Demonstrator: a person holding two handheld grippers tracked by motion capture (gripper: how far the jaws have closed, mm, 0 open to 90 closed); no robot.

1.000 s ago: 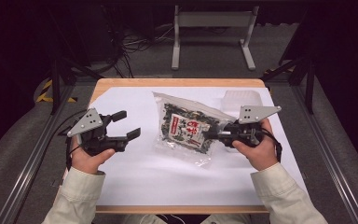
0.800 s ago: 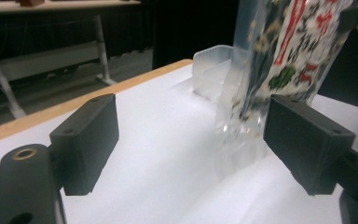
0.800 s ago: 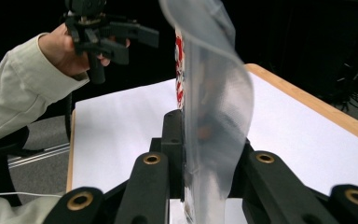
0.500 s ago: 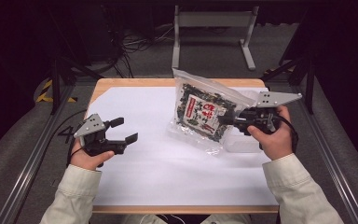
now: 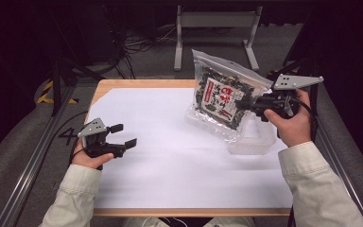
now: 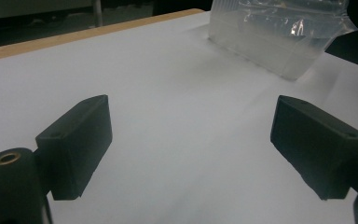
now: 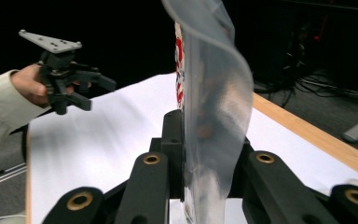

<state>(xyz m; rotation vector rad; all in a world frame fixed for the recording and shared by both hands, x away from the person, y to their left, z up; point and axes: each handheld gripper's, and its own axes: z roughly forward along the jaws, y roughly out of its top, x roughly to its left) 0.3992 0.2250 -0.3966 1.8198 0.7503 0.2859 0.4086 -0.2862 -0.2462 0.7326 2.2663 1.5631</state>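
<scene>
A clear zip bag [image 5: 221, 97] with a green, red and white snack packet inside hangs tilted above the right side of the table, its lower end near the white sheet. My right gripper [image 5: 240, 103] is shut on the bag's right edge. In the right gripper view the bag [image 7: 212, 84] curves up from between the closed jaws of that gripper [image 7: 186, 158]. My left gripper [image 5: 124, 135] sits low at the near left, well away from the bag. Its jaws have just been opening, with nothing between them [image 6: 198, 140]. In that view the bag [image 6: 279, 39] lies far ahead.
A white sheet [image 5: 170, 161] covers the wooden table [image 5: 137, 84]. Behind the table stands a metal frame [image 5: 215, 21] with cables on the floor. Metal rails [image 5: 33, 161] run along both sides. My left gripper [image 7: 86, 91] is seen across the sheet in the right gripper view.
The right gripper has lifted the bag off the sheet, up and to the right, so it now hangs tilted. The left hand has sunk toward the near left.
</scene>
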